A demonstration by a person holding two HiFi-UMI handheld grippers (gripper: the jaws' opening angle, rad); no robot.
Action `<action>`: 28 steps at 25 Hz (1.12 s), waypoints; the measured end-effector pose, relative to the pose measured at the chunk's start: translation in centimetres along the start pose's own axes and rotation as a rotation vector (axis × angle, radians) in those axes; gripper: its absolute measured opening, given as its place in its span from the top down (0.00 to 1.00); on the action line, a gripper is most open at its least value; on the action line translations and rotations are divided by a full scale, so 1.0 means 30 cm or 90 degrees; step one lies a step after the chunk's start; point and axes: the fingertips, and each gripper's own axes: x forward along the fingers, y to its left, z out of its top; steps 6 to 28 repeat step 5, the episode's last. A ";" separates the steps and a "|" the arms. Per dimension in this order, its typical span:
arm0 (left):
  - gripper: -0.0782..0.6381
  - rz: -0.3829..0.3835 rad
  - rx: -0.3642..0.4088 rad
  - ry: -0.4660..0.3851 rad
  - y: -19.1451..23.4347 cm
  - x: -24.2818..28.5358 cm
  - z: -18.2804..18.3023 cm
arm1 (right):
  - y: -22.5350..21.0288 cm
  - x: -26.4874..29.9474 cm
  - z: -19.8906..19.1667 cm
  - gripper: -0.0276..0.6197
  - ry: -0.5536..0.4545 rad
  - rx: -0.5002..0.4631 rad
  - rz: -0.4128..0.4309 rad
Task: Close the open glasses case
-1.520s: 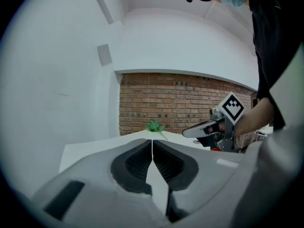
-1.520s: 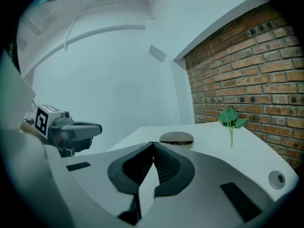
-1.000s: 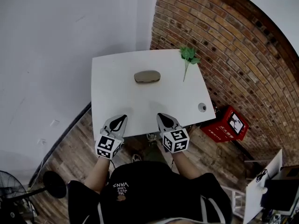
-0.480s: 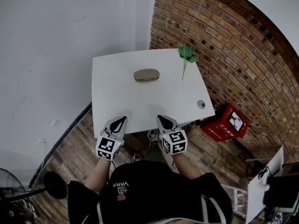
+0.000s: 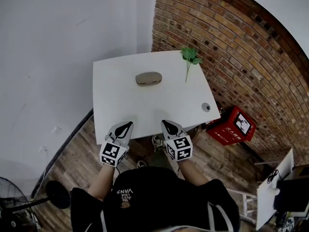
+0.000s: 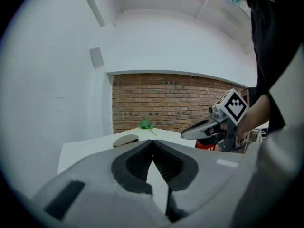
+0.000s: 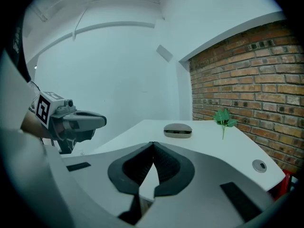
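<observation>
A grey-brown glasses case lies on the far half of the white table; it also shows small in the left gripper view and in the right gripper view, where its lid sits down with a dark seam along the side. My left gripper hangs over the table's near edge, shut and empty. My right gripper is beside it at the same edge, also shut with nothing in it. Both are well short of the case.
A green leafy sprig lies at the table's far right corner by the brick wall. A small round metal disc sits near the right edge. A red crate stands on the wooden floor to the right.
Both grippers stay shut and have drifted a little back toward the table's near edge; the case has not moved on the table.
</observation>
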 end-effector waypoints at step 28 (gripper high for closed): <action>0.88 -0.002 0.000 0.007 0.002 0.007 -0.012 | -0.002 0.008 0.006 0.96 -0.004 0.001 -0.001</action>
